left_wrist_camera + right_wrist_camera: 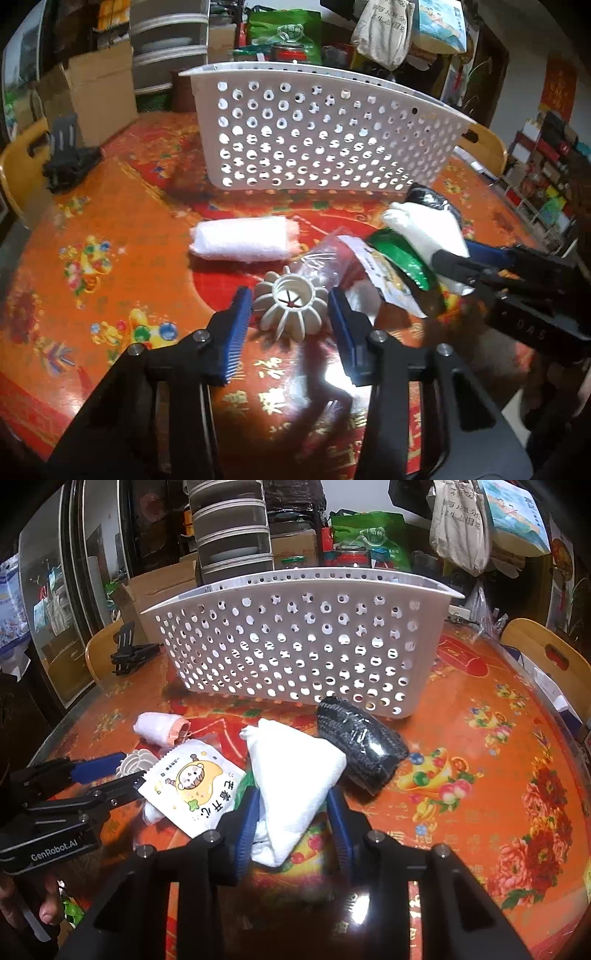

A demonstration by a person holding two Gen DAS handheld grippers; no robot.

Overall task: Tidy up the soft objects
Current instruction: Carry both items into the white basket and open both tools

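Observation:
My left gripper [291, 302] is open around a cream ribbed plastic piece [290, 304] on the table. My right gripper [291, 812] is open around a folded white cloth [295, 775], also in the left wrist view [424, 229]. A rolled white towel with a pink edge [242, 240] lies behind the ribbed piece, and shows in the right wrist view [160, 727]. A black wrapped bundle [360, 740] lies beside the white cloth. A snack packet with a cartoon [192, 786] lies left of the cloth. A white perforated basket [325, 136] stands behind everything [295, 642].
The table has a red and orange patterned cover [110, 258]. A black holder [68, 158] stands at the far left edge. Wooden chair backs [550, 653] rise at the table's sides. Boxes, bags and shelves crowd the background.

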